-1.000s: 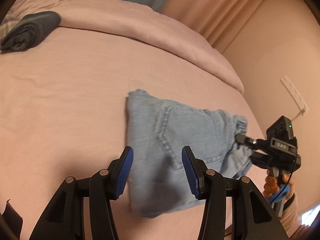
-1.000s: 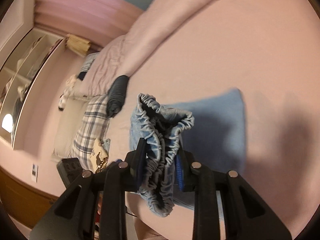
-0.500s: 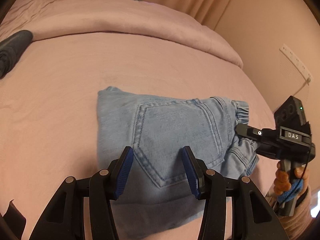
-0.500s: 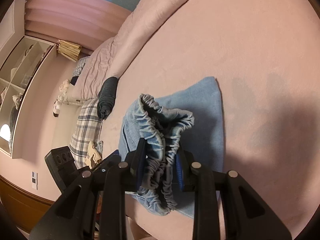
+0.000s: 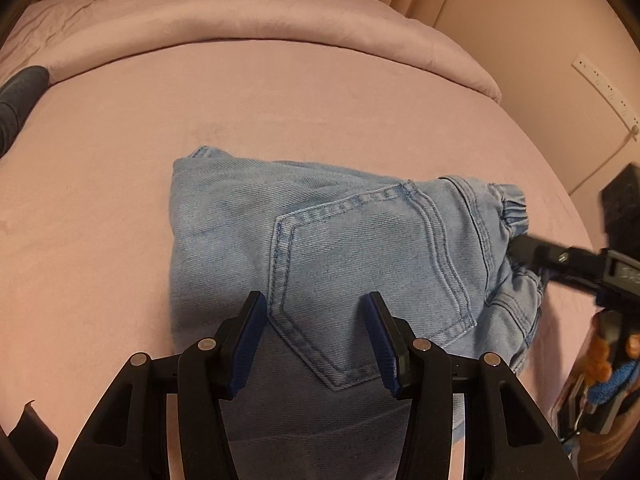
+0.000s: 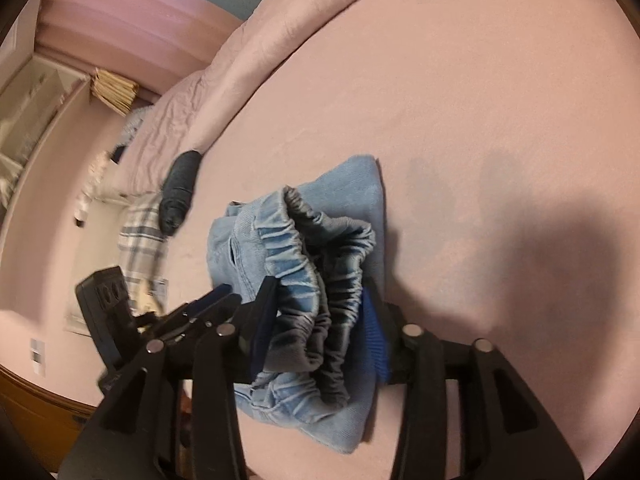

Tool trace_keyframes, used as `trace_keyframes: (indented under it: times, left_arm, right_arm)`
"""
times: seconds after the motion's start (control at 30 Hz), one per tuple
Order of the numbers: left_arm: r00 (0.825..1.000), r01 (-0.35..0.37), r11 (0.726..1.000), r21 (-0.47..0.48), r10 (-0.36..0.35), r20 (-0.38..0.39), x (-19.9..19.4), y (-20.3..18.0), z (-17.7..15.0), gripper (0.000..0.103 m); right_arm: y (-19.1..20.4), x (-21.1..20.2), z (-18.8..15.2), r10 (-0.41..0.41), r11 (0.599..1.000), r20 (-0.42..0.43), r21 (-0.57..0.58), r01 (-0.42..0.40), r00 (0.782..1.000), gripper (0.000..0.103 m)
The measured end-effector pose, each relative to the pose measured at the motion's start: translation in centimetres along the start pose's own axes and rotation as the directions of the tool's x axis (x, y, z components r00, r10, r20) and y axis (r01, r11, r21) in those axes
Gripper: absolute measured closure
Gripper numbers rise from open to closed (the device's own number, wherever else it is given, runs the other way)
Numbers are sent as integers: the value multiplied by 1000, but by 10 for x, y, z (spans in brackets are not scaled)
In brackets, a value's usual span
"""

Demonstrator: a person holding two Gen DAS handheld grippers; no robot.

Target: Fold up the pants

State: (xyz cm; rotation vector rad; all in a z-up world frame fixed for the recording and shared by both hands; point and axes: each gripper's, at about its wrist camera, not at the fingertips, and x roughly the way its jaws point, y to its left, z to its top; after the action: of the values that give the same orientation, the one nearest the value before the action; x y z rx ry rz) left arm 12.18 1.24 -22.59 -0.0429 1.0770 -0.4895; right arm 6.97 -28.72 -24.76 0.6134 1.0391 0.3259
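Observation:
Light blue denim pants [image 5: 320,248] lie folded into a compact stack on the pink bed [image 5: 120,140], back pocket facing up. My left gripper [image 5: 314,340] is open and hovers just over the near edge of the pants, holding nothing. My right gripper [image 6: 320,320] is shut on the gathered elastic waistband [image 6: 320,264] at the right end of the stack. It also shows in the left wrist view [image 5: 532,252] at the waistband. The pants also show in the right wrist view [image 6: 352,184].
A rolled dark grey garment [image 6: 180,192] lies near the pillows and also shows in the left wrist view [image 5: 20,96]. A pink duvet [image 5: 260,16] is bunched along the far side. A plaid cloth [image 6: 140,240] hangs at the bed's edge. The wall with a power strip [image 5: 604,84] is on the right.
My left gripper has moved in closer over the pants, which now fill more of its view. My right gripper has kept its hold on the waistband and shifted slightly.

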Motion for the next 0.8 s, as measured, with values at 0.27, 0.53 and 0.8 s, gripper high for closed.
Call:
trace_keyframes:
  times: [0.27,0.53,0.8]
  left_arm:
    - [1000,-12,1000,-2,12,-12,1,-4,4,53]
    - [999,-23,1000,12,24,-30,7,-8,9,52]
    - [998,-53,998,30,54,-29,11,-16,13,51]
  right_arm:
    - [57,-19,5,-50,964,97,-256,74,994,63]
    - [73,20,-19,-182,901,-68,-410,139,981,81]
    - [40,22,-34,-148,920,-104,-378,98,983,87]
